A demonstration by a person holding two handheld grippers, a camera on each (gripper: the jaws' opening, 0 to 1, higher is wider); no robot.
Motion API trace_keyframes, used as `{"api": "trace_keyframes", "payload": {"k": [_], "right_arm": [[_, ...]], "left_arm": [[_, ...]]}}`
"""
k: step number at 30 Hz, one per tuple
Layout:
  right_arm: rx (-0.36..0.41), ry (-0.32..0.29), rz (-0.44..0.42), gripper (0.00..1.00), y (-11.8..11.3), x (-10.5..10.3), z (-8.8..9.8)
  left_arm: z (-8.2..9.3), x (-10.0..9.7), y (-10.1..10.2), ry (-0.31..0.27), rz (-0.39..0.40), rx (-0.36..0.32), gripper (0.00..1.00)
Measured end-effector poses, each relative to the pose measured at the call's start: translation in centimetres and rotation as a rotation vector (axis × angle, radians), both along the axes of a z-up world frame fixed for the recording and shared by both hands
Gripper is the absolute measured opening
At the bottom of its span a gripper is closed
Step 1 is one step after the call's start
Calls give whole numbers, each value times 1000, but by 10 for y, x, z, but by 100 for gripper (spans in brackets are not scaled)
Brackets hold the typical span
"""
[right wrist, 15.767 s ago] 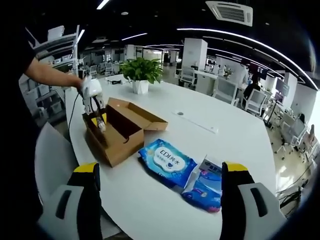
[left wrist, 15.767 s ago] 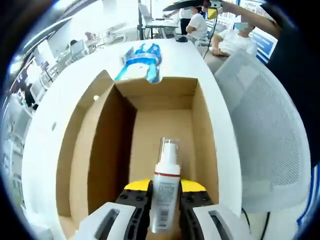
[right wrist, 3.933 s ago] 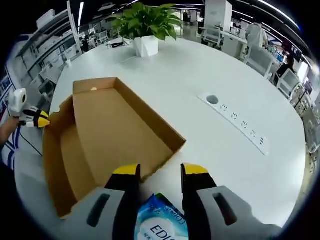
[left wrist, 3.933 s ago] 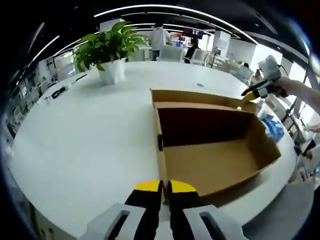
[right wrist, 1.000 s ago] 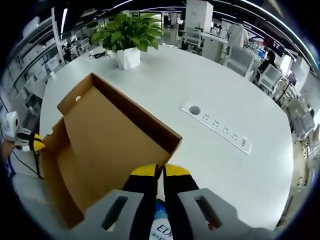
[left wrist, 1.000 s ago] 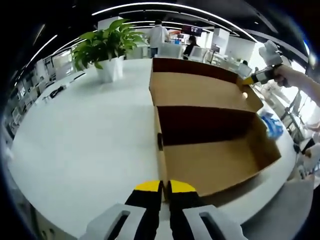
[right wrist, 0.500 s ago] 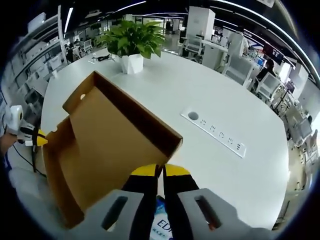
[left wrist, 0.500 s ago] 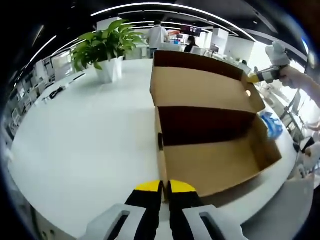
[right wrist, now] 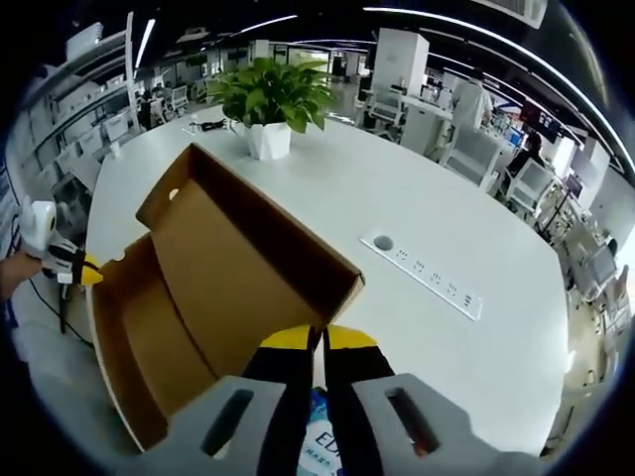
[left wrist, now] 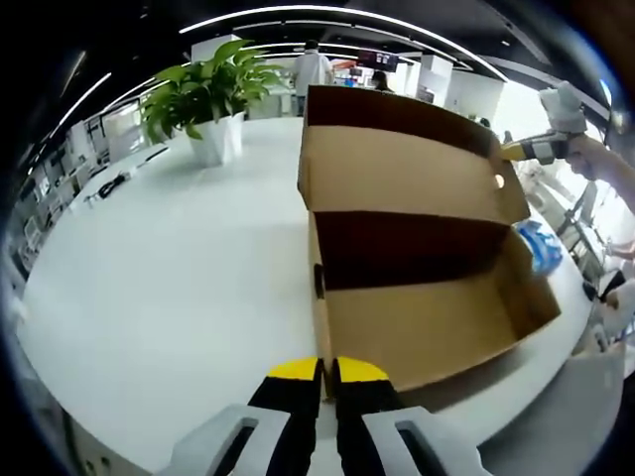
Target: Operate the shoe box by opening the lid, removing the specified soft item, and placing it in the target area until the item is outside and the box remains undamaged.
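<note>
In the left gripper view the left gripper (left wrist: 318, 371), jaws pinched on the near wall of the box (left wrist: 417, 327), holds it on the table (left wrist: 159, 288); the plant (left wrist: 203, 89) stands beyond. In the right gripper view the right gripper (right wrist: 317, 342) grips the half-raised lid (right wrist: 243, 248), and a blue pack (right wrist: 322, 441) with unreadable print lies outside the box.

The left gripper view faces along the shoe box (left wrist: 417, 288) from its near end; the right gripper view looks from the opposite end (right wrist: 198, 288); both share the potted plant (left wrist: 210, 94).

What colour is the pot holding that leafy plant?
White pot, clearest in the right gripper view.
</note>
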State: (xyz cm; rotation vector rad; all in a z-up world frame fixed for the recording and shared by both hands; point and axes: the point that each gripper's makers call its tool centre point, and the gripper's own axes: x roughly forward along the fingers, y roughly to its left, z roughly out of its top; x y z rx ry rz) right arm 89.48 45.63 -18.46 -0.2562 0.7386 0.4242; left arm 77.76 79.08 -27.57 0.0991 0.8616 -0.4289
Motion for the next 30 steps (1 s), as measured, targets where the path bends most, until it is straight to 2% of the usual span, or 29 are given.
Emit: {"api": "trace_keyframes", "payload": {"k": [11,14,30], "right_arm": [[-1,-47,13,1,3,-17,13],[1,-61,16,1,3,-16,14],[-9,-114,39,1,11,-37,26]], "left_arm": [[-3,5,4,-1,-3,-1,4],[-4,6,5,-2,-3,-1,4],[-3,4,3,-6,-5,-8,4]]}}
